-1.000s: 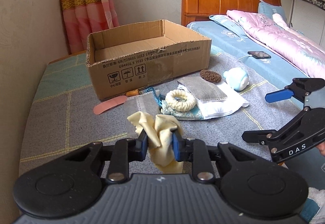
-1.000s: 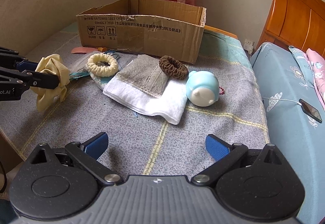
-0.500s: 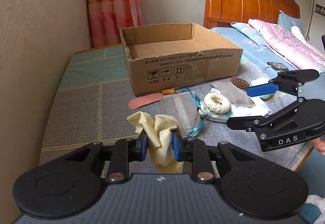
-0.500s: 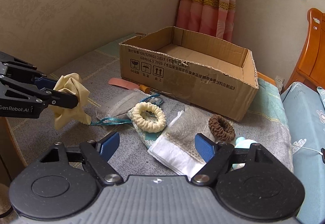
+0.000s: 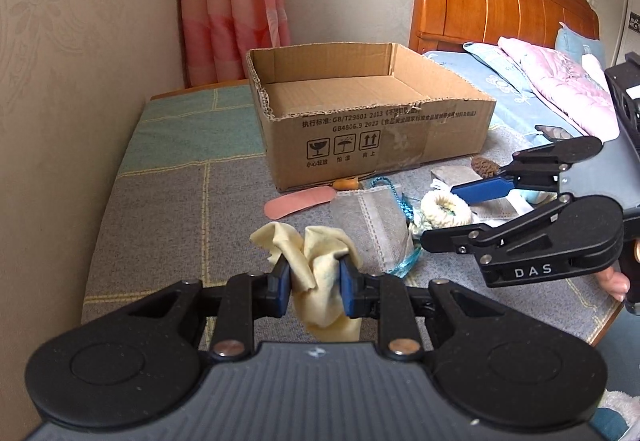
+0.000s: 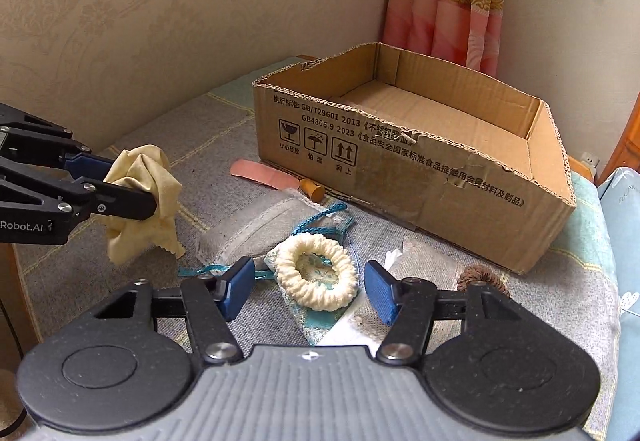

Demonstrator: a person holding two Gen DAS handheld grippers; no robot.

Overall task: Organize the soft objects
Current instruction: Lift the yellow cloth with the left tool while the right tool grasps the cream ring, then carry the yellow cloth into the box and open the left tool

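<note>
**Two grips, one box: where this could slip**

While the left gripper is clenched on the yellow cloth, most of that cloth hangs loose below and above the pads — a limp bundle held clear of the blanket, short of the box. If it is swung toward the box quickly, the dangling tail could catch on the torn cardboard rim and drape over the wall instead of dropping inside.

The right gripper is spread wide, its pads flanking the cream ring, which rests on a patterned pouch with teal cord running beside it. Closing there may pinch pouch or cord along with the ring — dragging neighbours off the pile. The two grippers also sit near each other; crossing paths to the box risks a knock.
</note>
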